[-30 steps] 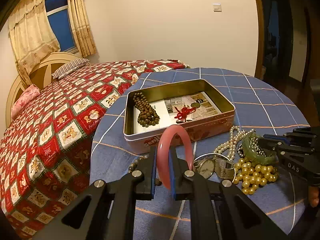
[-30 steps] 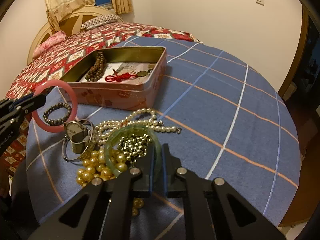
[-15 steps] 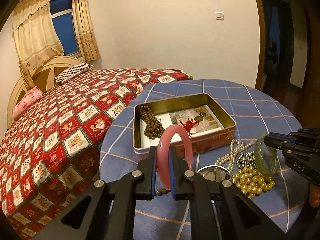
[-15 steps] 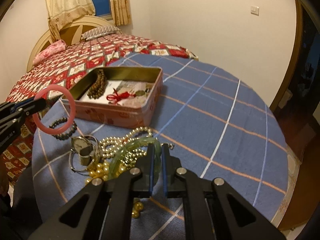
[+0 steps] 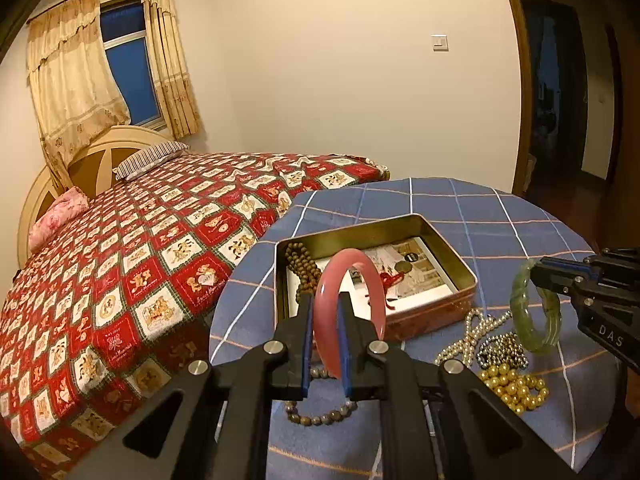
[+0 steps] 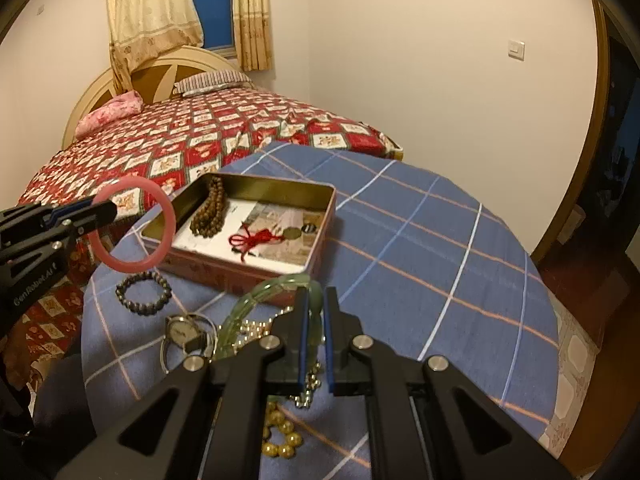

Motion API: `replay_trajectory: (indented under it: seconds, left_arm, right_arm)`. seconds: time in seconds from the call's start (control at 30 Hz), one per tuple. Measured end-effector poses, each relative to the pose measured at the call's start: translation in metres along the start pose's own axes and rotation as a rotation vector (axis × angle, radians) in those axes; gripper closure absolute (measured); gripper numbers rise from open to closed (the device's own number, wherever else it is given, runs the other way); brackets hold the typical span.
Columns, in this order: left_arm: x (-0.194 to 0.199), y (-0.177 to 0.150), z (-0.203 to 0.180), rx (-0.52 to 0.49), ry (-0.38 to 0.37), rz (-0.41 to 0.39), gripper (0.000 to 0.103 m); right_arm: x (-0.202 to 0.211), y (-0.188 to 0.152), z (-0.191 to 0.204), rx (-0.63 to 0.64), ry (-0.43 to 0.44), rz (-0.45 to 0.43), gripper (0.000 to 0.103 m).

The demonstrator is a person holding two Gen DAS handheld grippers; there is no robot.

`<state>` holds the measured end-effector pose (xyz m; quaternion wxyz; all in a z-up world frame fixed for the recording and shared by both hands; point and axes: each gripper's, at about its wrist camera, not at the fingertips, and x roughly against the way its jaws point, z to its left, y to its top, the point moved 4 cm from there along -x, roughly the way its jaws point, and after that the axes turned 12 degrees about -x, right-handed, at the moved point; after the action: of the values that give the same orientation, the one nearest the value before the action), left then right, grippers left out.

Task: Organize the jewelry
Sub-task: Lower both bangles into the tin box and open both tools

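Observation:
My left gripper (image 5: 325,308) is shut on a pink bangle (image 5: 362,270) and holds it in the air before the open tin box (image 5: 448,250). It also shows in the right wrist view (image 6: 108,208) with the pink bangle (image 6: 166,216). My right gripper (image 6: 314,304) is shut on a green bangle (image 6: 256,294), lifted above the jewelry pile. In the left wrist view the right gripper (image 5: 538,274) holds the green bangle (image 5: 520,308) right of the box. The box (image 6: 320,248) holds brown prayer beads (image 6: 210,212) and a red knotted charm (image 6: 252,238).
On the blue checked round table (image 6: 420,248) lie a dark bead bracelet (image 6: 142,292), a watch (image 6: 184,330), a pearl necklace (image 5: 472,330), dark metal beads (image 5: 500,350) and gold beads (image 5: 512,386). A bed with a red patterned quilt (image 5: 140,264) stands left of the table.
Both grippers have risen and drawn back from the table, each lifting its bangle. The green bangle came up off the jewelry pile. The box now looks smaller and farther.

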<state>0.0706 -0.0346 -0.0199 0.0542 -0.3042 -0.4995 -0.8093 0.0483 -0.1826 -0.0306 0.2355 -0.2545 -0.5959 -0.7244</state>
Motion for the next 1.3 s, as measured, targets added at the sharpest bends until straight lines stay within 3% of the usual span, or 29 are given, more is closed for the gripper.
replay_trajectory:
  seconds: [0.43,1.3]
  left_arm:
    - [-0.017,0.021,0.017,-0.012,0.025,-0.014,0.093]
    - [-0.080,0.043,0.036,-0.023,0.059,0.028,0.093]
  right_arm:
    - [-0.005,0.031,0.009,0.033,0.008,-0.038,0.094]
    - [-0.058,0.068,0.026,0.082,0.017,0.000,0.094]
